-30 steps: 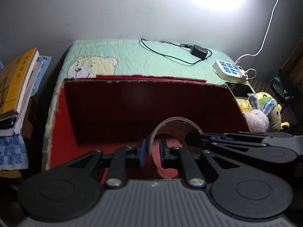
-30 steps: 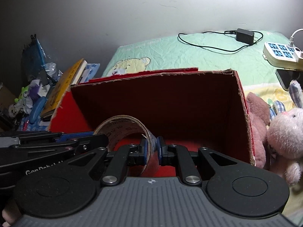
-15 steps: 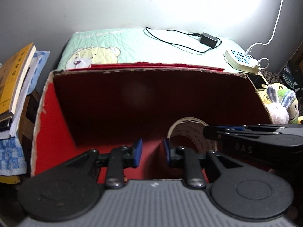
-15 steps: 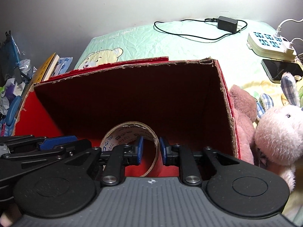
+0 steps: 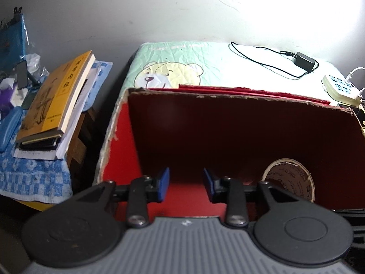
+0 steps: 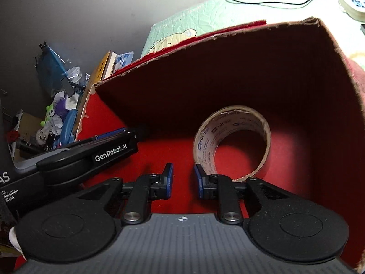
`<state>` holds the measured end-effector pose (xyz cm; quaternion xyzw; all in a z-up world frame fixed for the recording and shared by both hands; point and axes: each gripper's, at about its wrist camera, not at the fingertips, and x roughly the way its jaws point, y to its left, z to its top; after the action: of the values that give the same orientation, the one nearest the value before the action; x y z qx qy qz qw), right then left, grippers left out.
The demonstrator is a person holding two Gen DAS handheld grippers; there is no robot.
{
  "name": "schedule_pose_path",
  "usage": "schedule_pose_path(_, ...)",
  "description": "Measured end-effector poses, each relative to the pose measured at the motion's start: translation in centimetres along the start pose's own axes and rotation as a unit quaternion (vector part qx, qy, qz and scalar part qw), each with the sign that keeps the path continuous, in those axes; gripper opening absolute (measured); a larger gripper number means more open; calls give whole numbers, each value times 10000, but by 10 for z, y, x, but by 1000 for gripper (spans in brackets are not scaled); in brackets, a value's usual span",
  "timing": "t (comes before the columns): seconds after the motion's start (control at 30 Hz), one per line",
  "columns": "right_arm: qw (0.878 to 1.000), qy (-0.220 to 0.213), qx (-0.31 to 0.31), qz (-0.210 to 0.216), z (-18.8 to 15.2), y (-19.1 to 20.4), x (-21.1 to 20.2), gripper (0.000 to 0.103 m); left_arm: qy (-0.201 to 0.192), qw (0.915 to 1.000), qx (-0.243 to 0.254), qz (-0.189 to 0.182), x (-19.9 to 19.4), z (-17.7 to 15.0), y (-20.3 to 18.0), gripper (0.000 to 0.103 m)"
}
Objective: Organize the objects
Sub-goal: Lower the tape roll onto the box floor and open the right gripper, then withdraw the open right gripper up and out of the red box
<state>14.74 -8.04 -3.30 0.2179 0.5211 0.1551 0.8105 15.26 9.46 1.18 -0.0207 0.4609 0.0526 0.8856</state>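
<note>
A roll of packing tape (image 6: 232,141) stands on its edge on the floor of a red cardboard box (image 6: 251,73). In the left wrist view the tape (image 5: 288,178) is at the box's (image 5: 228,123) right side. My right gripper (image 6: 183,180) is open and empty, just left of and in front of the roll. My left gripper (image 5: 186,183) is open and empty over the box's front left; it also shows in the right wrist view (image 6: 109,146) at the left.
The box sits on a green bear-print quilt (image 5: 182,68). A stack of books (image 5: 52,105) lies on a stool to the left. A black charger with cable (image 5: 303,61) and a white power strip (image 5: 340,89) lie behind the box.
Both grippers opened and let go of the tape roll, which now stands in the box. My left gripper moved left, away from the roll. My right gripper drew back slightly.
</note>
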Motion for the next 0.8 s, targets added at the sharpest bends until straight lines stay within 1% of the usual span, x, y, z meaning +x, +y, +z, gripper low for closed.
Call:
schedule_pose_path(0.1, 9997, 115, 195, 31, 1, 2, 9, 23, 140, 9999, 66, 27, 6, 1, -2, 39)
schedule_pose_path(0.17, 9997, 128, 224, 49, 0, 4, 12, 23, 163, 9999, 37, -27, 6, 1, -1, 40)
schedule_pose_path(0.27, 9990, 65, 429, -117, 0, 0, 12, 23, 245, 9997, 45, -57, 8, 1, -2, 42)
schedule_pose_path(0.33, 9980, -56, 596, -178, -2, -3, 9, 23, 299, 9995, 81, -77, 10, 2, -3, 44)
schedule_pose_path(0.4, 9965, -291, 721, -306, -6, -4, 4, 23, 318, 9994, 115, -86, 10, 2, -4, 45)
schedule_pose_path(0.5, 9882, -551, 1357, -441, -11, -19, -2, 24, 309, 9994, 148, -97, 10, 2, -4, 47)
schedule_pose_path(0.6, 9804, -481, 1867, -398, -8, -37, -7, 24, 283, 9994, 192, -73, 9, 2, -6, 48)
schedule_pose_path(0.7, 9748, -503, 2149, -336, -7, -50, -12, 25, 260, 9994, 228, -40, 9, 2, -8, 49)
schedule_pose_path(0.73, 9748, -522, 2154, -262, -7, -50, -13, 26, 252, 9994, 242, -23, 9, 2, -9, 49)
schedule_pose_path(0.8, 9741, -618, 2154, -295, -10, -50, -15, 26, 231, 9993, 292, 21, 9, 1, -11, 49)
